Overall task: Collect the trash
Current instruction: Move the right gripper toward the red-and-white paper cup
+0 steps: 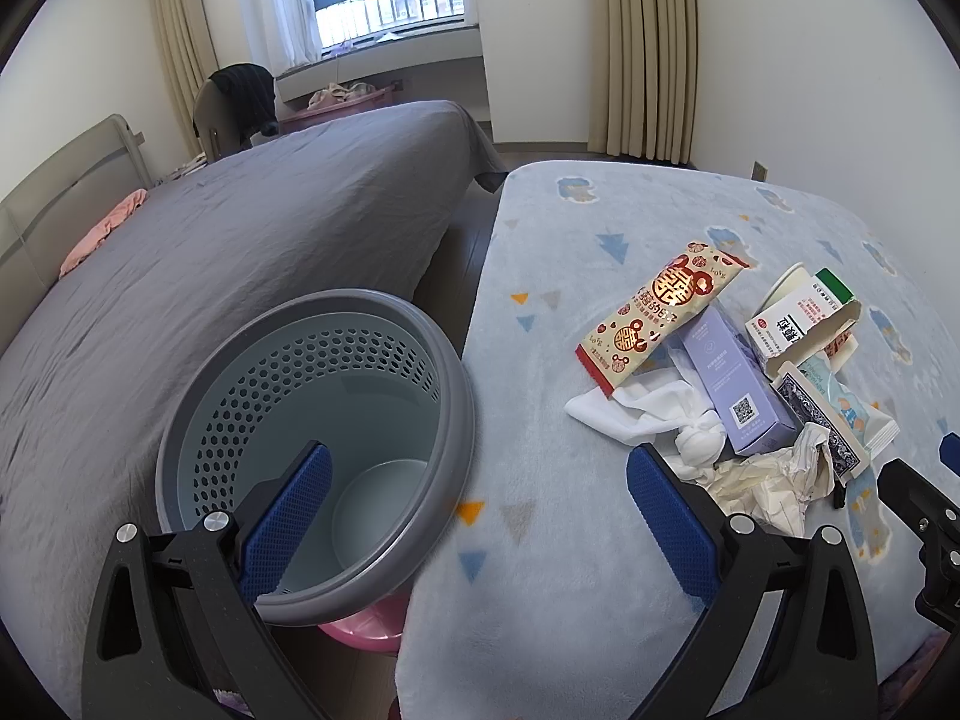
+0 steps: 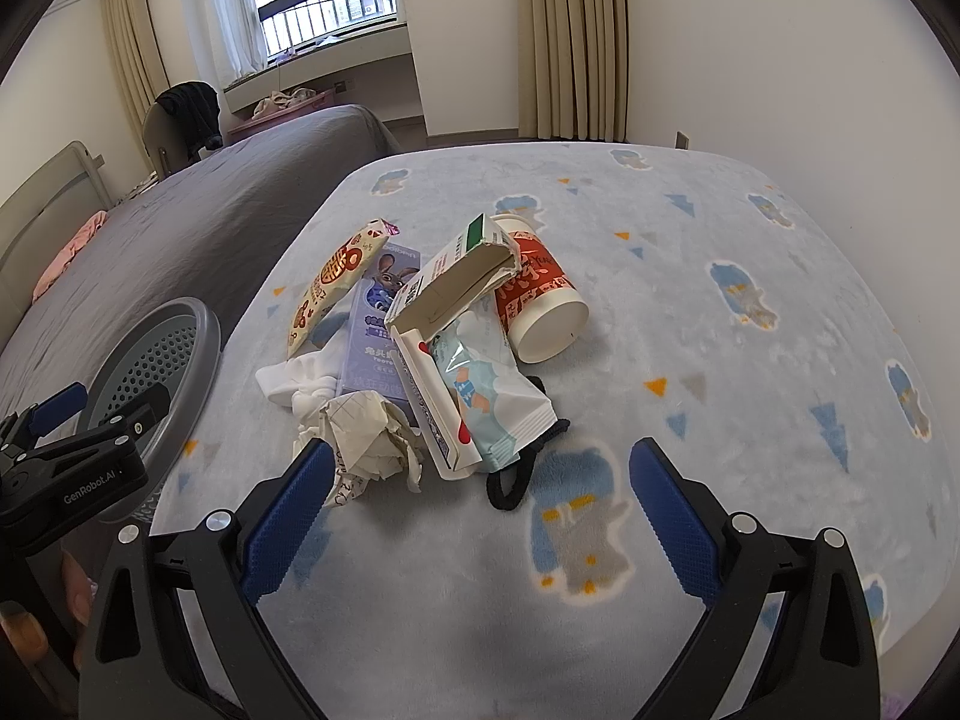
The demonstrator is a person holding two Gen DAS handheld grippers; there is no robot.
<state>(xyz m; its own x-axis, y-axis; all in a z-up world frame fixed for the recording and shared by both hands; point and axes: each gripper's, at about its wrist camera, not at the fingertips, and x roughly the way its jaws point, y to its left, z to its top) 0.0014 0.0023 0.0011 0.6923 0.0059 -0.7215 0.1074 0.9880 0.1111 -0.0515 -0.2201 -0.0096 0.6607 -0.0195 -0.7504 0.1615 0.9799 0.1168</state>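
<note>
Right hand-held gripper (image 2: 480, 516) spread above blanket (image 2: 720, 300)

Both wrist views look down obliquely, sharing trash pile (image 1: 744, 372), bin (image 2: 162, 372)

Beside one grey perforated bin (image 1: 312, 450): one red-and-cream snack wrapper (image 1: 657, 315), one purple carton (image 2: 375, 324), one torn white medicine box (image 2: 453, 276), one paper cup (image 2: 540, 306), one crumpled paper ball (image 2: 369, 438), one white cloth (image 1: 636, 408), one playing-card box (image 2: 429, 408), one tissue packet (image 2: 492, 396), one black hair tie (image 2: 519, 474).
</note>
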